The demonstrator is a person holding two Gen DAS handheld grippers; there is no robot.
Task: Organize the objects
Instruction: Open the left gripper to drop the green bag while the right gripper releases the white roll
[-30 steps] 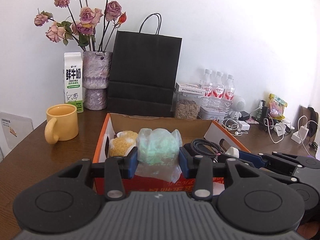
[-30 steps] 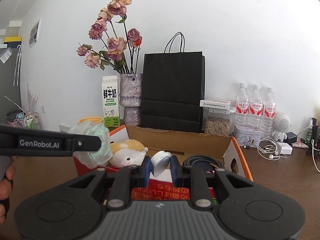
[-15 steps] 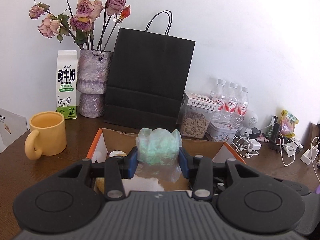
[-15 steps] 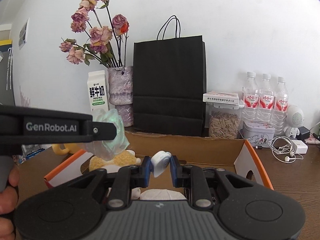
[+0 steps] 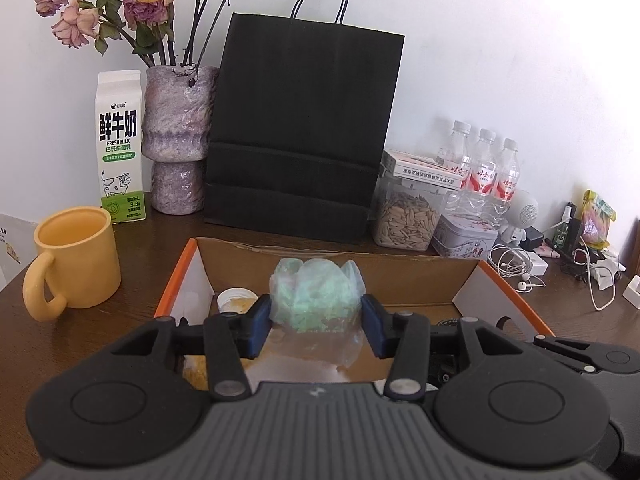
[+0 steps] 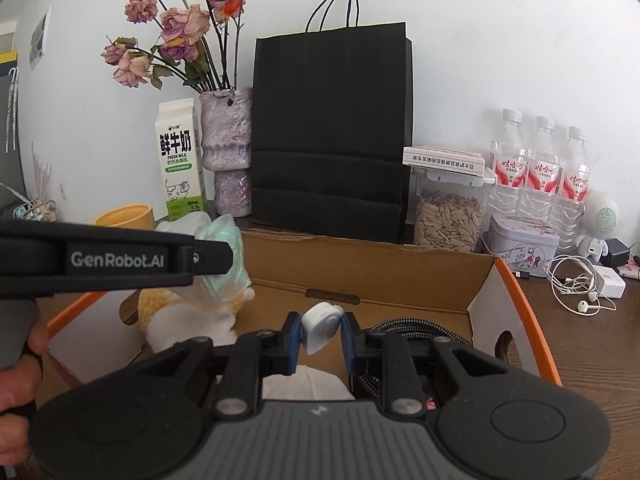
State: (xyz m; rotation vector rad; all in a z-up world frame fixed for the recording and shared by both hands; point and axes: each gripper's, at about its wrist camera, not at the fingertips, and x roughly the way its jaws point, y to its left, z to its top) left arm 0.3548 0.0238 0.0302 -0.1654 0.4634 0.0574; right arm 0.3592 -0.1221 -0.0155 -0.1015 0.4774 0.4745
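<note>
Brown desk (image 5: 152,248) against a white wall, cluttered along the back: black paper bag (image 5: 304,132), vase, milk carton, water bottles. Cardboard box (image 6: 360,276) with orange edges sits right under both my grippers, open top, already holding a plush toy (image 6: 188,316) and a coiled cable (image 6: 404,326).

Left gripper (image 5: 316,322): jaws have just been opening, and a crinkly plastic bag of green stuff (image 5: 316,294) sits between them; left pad touches it, a gap shows at the right one, so I call it let go. Bag reads light, soft, slippery; pinch the bunched body, not the loose film hanging below the jaws.

Right gripper (image 6: 322,330): clenched on a small white plastic piece (image 6: 322,326), held by its flat sides. Hard, light, likely to twist out.

Room: bare box floor ahead of the right jaws, cable just right of them, plush left. Box walls near, so lower straight down.
</note>
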